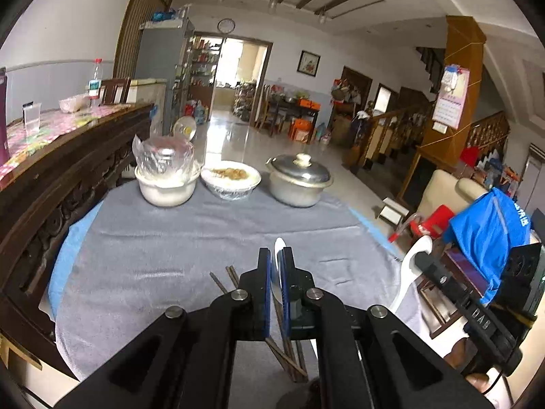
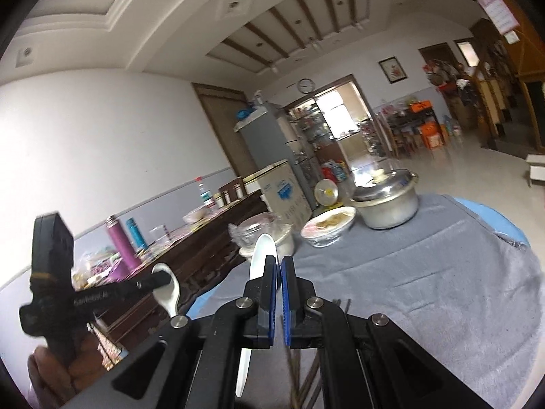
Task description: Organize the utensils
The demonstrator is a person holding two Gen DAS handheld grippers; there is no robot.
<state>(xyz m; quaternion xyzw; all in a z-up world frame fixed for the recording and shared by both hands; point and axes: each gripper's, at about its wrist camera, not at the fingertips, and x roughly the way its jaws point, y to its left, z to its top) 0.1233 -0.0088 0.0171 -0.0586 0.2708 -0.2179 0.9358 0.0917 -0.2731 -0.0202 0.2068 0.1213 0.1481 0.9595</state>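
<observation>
We keep our left gripper (image 1: 276, 255) clenched on a white spoon (image 1: 278, 248); its bowl stands up between the blue pads and a little above the tips. Our right gripper (image 2: 278, 266) is also clenched, on a second white spoon (image 2: 260, 255), whose bowl rises at the left of its tips while the handle hangs down under the jaws. In the left wrist view the right gripper (image 1: 422, 255) is seen at the far right, beside the table edge, with that spoon (image 1: 410, 269) in it.

Below both grippers several brown chopsticks (image 1: 289, 354) lie on the grey cloth (image 1: 170, 255), partly hidden under the jaws. Ahead of the left gripper, at the far edge of the cloth, stand three vessels in a row: a white bowl with plastic wrap (image 1: 167, 177), a shallow bowl of food (image 1: 231, 177), and a metal pot with lid (image 1: 299, 179). At the left of them runs a dark wooden sideboard (image 1: 51, 184).
</observation>
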